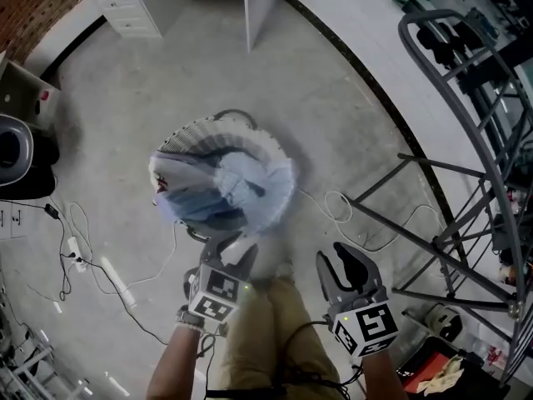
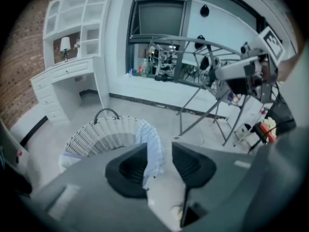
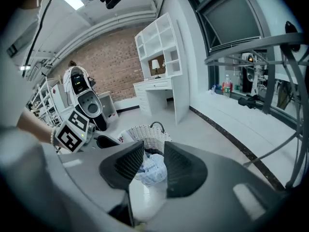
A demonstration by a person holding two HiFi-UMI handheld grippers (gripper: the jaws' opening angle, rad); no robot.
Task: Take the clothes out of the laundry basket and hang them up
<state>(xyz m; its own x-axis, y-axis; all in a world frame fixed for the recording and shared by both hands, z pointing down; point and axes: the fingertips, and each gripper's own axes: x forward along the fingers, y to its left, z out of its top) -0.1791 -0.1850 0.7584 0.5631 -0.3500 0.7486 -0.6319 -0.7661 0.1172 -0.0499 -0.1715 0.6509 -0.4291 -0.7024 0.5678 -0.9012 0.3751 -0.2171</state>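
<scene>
A white wicker laundry basket (image 1: 200, 132) stands on the grey floor, heaped with light blue and grey clothes (image 1: 237, 186). My left gripper (image 1: 236, 244) hovers at the basket's near edge, jaws open. In the left gripper view a light blue cloth (image 2: 150, 144) draped over the basket (image 2: 96, 134) shows through the gap of the left gripper (image 2: 159, 149), and the pads do not press on it. My right gripper (image 1: 348, 258) hangs to the right of the basket, open and empty. In the right gripper view the basket (image 3: 145, 134) and clothes (image 3: 152, 170) show beyond the right gripper (image 3: 153, 153).
A grey metal drying rack (image 1: 466, 182) stands at the right, close to my right gripper. White desk and shelves (image 1: 133, 7) are at the far end. A black and grey appliance (image 1: 17, 152) sits at the left, with cables and a power strip (image 1: 117, 282) on the floor.
</scene>
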